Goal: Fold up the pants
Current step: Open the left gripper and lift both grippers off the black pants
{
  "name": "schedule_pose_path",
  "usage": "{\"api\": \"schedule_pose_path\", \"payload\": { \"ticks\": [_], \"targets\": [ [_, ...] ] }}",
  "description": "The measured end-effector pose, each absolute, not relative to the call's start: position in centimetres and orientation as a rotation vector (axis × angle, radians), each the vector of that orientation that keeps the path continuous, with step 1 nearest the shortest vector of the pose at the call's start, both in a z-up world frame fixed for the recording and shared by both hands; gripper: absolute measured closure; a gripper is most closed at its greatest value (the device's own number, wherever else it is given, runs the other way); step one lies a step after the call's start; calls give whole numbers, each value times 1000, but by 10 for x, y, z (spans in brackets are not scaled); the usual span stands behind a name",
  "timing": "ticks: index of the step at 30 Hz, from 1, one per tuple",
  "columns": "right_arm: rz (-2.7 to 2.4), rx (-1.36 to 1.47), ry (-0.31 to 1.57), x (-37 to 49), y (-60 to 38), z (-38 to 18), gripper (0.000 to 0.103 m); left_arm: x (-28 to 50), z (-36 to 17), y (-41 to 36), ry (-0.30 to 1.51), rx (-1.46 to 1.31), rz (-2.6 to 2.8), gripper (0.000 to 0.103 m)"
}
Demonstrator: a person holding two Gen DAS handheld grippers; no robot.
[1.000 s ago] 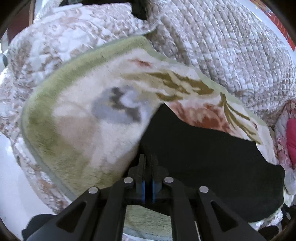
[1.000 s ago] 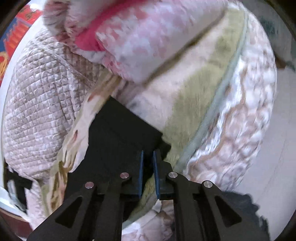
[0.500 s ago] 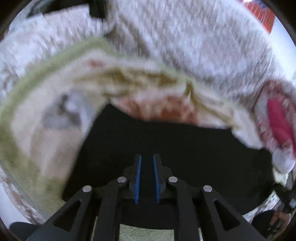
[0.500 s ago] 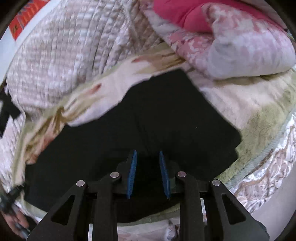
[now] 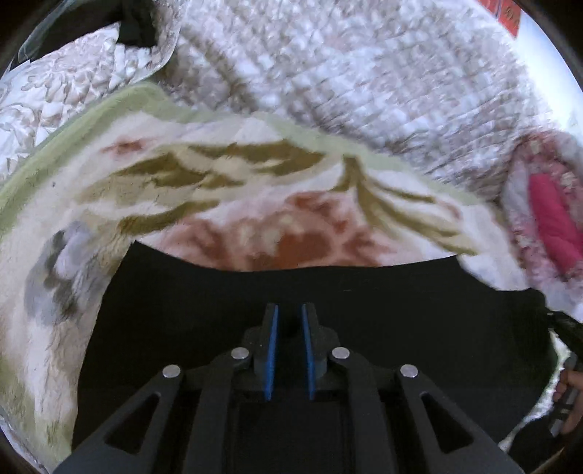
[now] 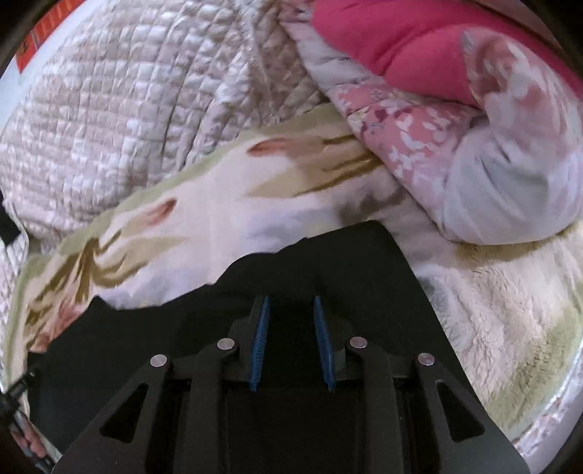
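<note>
left wrist: unreadable orange label (image 5: 504, 16), top right

Both feeds reach me in soft, even daylight with no hard shadows. The left view smears with motion across the quilt (image 5: 364, 73) and the flowered blanket (image 5: 255, 189); the right view is a little crisper, though its quilt still blurs at the top left. The black pants (image 6: 328, 262) swallow the light and show me no folds or texture. Each fisheye bends the scene hard and ends in a dark round rim. My tongs (image 5: 289, 321) stay sharp.
</note>
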State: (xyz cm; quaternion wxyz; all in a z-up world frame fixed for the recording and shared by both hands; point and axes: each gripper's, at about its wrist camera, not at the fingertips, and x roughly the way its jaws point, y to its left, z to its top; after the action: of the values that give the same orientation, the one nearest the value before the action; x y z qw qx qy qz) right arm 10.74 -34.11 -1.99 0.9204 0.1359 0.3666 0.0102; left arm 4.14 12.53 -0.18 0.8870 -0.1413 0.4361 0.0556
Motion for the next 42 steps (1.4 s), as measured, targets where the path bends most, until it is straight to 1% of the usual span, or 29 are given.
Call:
{"api": "schedule_pose_path", "payload": {
  "ticks": [2,3,5,6,7,11,20,28,30,32,34,39,41,42],
  "targets": [
    [23,271,748,105,-341,-20,77,47,-17,131,933,-295,130,88],
    [20,252,752,103,-338,-19,76,45,-17,132,910,-297,131,88],
    [33,241,753,99,-332,-14,69,45,-15,130,912,-270,141,88],
    [57,240,739,92,-327,-9,60,45,-14,128,914,-264,148,88],
    [78,240,731,91,-322,-8,56,43,-12,127,916,-259,150,88],
    [188,201,738,71,-289,-7,56,32,-1,118,907,-235,152,88],
    [365,-15,759,21,-217,-31,56,-7,21,83,865,-136,111,88],
    [346,-74,792,12,-213,-55,56,-19,2,86,922,-121,152,88],
    [348,-85,776,11,-213,-58,55,-20,-3,89,932,-128,164,87],
    [348,-112,776,9,-210,-59,53,-23,-3,91,926,-128,169,84],
    [354,-128,775,7,-207,-60,48,-26,-3,95,924,-148,175,84],
    [362,-112,775,6,-207,-60,48,-46,1,120,914,-244,241,82],
    [366,-107,773,7,-207,-60,48,-57,1,131,920,-304,258,75],
    [367,-106,772,7,-207,-60,46,-63,1,135,923,-334,263,74]
  ]
}}
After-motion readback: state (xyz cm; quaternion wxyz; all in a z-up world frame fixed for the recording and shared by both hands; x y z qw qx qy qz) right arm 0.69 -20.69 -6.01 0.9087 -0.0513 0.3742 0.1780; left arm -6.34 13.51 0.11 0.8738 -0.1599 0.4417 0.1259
